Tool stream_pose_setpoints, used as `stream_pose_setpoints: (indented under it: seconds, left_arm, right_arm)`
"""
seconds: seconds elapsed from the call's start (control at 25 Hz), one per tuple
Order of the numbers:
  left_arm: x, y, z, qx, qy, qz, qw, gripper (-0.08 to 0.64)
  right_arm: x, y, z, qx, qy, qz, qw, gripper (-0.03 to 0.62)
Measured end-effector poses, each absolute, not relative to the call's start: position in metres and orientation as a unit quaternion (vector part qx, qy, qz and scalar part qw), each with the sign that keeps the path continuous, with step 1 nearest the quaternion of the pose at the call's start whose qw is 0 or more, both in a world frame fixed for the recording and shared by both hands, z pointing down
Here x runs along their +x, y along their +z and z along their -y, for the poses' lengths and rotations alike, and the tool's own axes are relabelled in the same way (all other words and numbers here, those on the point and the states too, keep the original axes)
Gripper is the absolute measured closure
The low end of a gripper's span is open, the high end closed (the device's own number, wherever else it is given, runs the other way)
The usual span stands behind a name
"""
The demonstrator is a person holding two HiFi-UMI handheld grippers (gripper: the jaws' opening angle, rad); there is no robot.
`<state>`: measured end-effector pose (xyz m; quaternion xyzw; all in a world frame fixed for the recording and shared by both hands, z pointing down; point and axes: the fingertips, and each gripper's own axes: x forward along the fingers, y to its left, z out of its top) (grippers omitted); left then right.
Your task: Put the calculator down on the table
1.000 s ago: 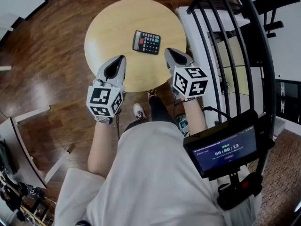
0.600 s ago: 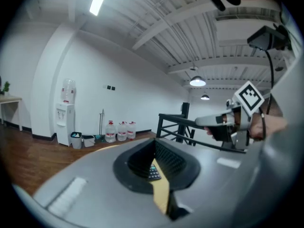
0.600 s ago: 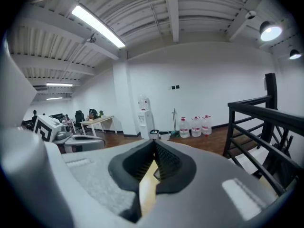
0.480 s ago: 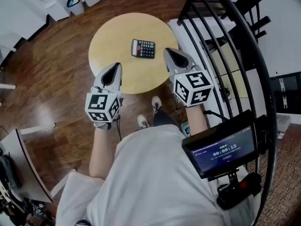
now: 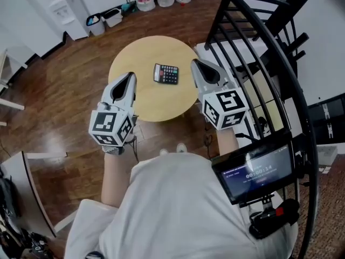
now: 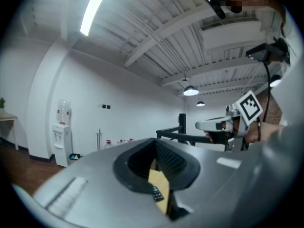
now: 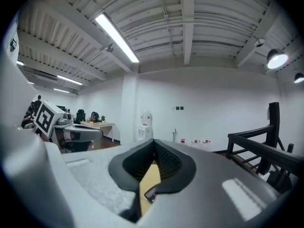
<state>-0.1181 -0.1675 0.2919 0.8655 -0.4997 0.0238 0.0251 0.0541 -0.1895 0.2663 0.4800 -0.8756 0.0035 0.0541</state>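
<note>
The calculator (image 5: 166,74) lies flat near the middle of the table (image 5: 132,58), a touch toward its right edge, keys up, and nothing is touching it. Your left gripper (image 5: 128,80) hangs over the table's near left edge and your right gripper (image 5: 197,66) over its right edge, one on each side of the calculator and well apart from it. Both claws are pinched together with nothing in them. Each gripper view shows only a sliver of tabletop and calculator (image 6: 156,194) (image 7: 150,194) far below the closed jaws.

The put-down looks done, so the job now is a clean retreat. Keep both claws closed and high, and don't sweep across the tabletop, because one brush could skid the calculator toward an edge. Mind the black railing (image 5: 253,53) just beside your right gripper.

For containers, two bins (image 5: 102,19) stand on the floor past the table's far left edge. One shows something blue, and otherwise you can't tell what is in them. Jugs (image 5: 145,3) stand by the wall.
</note>
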Motion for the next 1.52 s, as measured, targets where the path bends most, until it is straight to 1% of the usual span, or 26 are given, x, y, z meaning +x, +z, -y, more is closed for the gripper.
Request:
stream_pose_setpoints:
  seconds: [0.16, 0.52, 1.04, 1.28, 1.52]
  left_arm:
    - [-0.115, 0.274, 0.165, 0.861, 0.020, 0.508, 0.003, 0.555]
    - [-0.101, 0.265, 0.163, 0.860, 0.018, 0.510, -0.008, 0.555]
    - [-0.108, 0.273, 0.152, 0.860, 0.028, 0.509, -0.005, 0.555]
    - [-0.113, 0.287, 0.153, 0.864, 0.038, 0.501, -0.016, 0.555]
    - [-0.113, 0.302, 0.144, 0.864, 0.024, 0.502, -0.001, 0.555]
  right_arm:
    - [0.063, 0.251, 0.192, 0.477, -0.012, 0.878, 0.044, 0.589]
    - [0.076, 0.234, 0.187, 0.473, -0.028, 0.880, 0.030, 0.591]
    - [0.066, 0.240, 0.178, 0.473, -0.017, 0.880, 0.041, 0.591]
    - [0.064, 0.251, 0.178, 0.479, -0.014, 0.876, 0.047, 0.589]
    - [0.065, 0.269, 0.179, 0.489, -0.013, 0.871, 0.045, 0.589]
